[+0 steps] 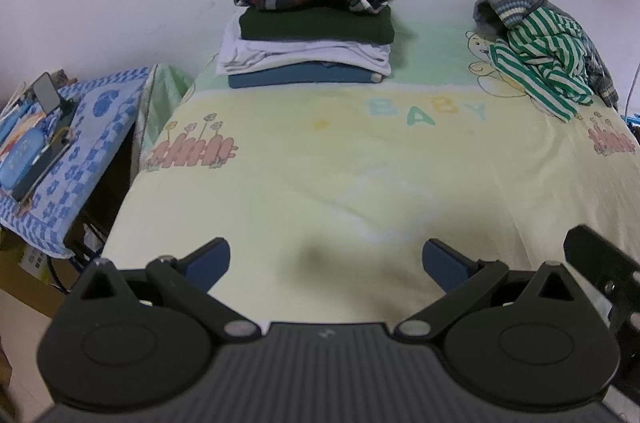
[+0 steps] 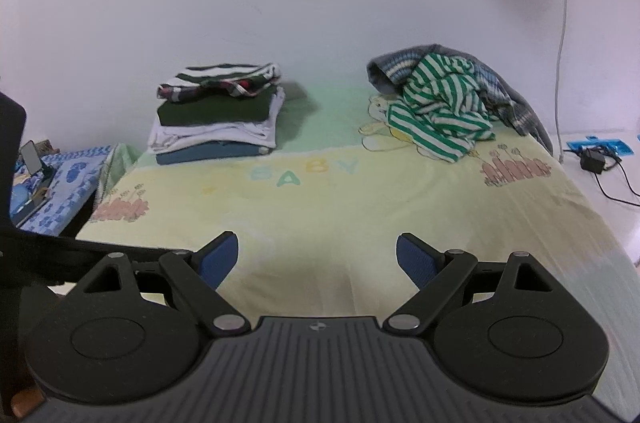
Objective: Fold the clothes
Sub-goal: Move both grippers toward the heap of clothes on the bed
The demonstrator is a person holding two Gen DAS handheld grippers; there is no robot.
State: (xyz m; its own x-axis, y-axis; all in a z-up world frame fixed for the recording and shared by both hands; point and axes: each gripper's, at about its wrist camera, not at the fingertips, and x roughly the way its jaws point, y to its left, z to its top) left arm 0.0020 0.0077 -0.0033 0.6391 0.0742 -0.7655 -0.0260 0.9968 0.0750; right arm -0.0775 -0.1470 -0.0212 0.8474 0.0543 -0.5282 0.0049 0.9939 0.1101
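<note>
Both hand-held grippers, left (image 1: 326, 263) and right (image 2: 317, 259), hover wide open and empty-handed above the bed (image 1: 320, 183), facing folded stack (image 1: 310, 31) and unfolded pile (image 1: 548, 55).

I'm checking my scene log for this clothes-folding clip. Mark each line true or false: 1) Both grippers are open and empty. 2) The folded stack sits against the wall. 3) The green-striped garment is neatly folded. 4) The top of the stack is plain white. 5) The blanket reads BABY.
1) True: the left gripper and right gripper are open, holding nothing.
2) True: the folded stack sits by the wall.
3) False: the green-striped garment lies crumpled in a heap.
4) False: the top piece is dark-and-white striped.
5) True: the blanket shows BABY.
</note>
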